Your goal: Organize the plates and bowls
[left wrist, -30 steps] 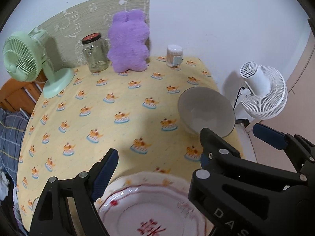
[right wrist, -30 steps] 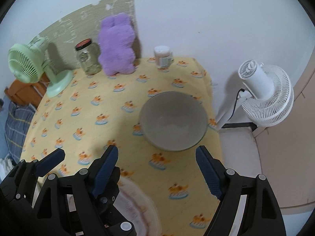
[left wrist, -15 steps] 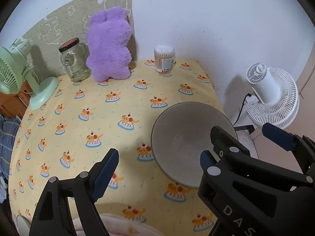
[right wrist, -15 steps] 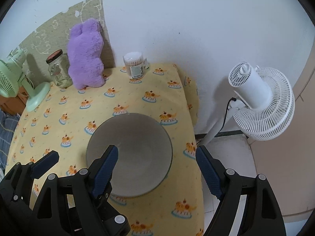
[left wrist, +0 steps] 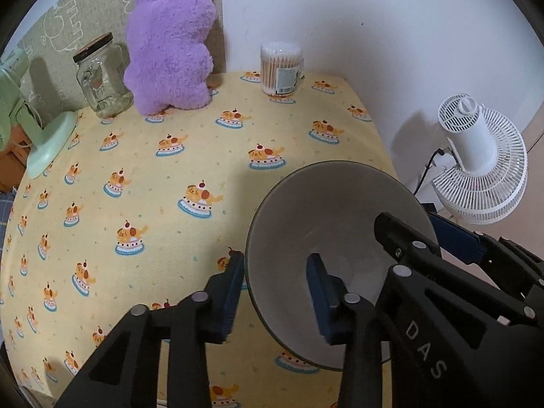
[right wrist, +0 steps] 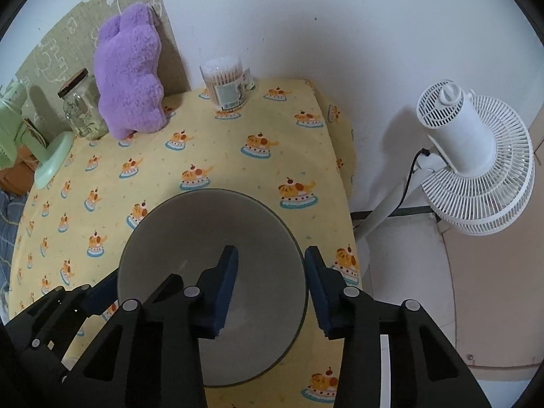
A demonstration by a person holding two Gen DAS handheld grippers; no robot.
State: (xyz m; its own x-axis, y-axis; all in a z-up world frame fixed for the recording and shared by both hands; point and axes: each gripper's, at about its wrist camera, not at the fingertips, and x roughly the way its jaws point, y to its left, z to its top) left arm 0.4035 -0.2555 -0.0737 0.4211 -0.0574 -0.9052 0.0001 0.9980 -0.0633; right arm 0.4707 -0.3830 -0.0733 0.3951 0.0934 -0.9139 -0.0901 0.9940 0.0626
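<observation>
Grey bowl [left wrist: 340,238] sits lower right on the yellow tablecloth [left wrist: 170,187]. Left gripper [left wrist: 275,292] and right gripper [right wrist: 270,285] have just been closing, each straddling a bowl rim, pads not visibly clamping yet.

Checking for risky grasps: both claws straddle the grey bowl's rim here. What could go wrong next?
1. The left claw and right claw have just been closing on opposite sides of the bowl's thin, sloped rim. The pads could slip off.
2. The bowl sits near the table edge, with a fan beside it. An uneven lift could tip it over.
</observation>
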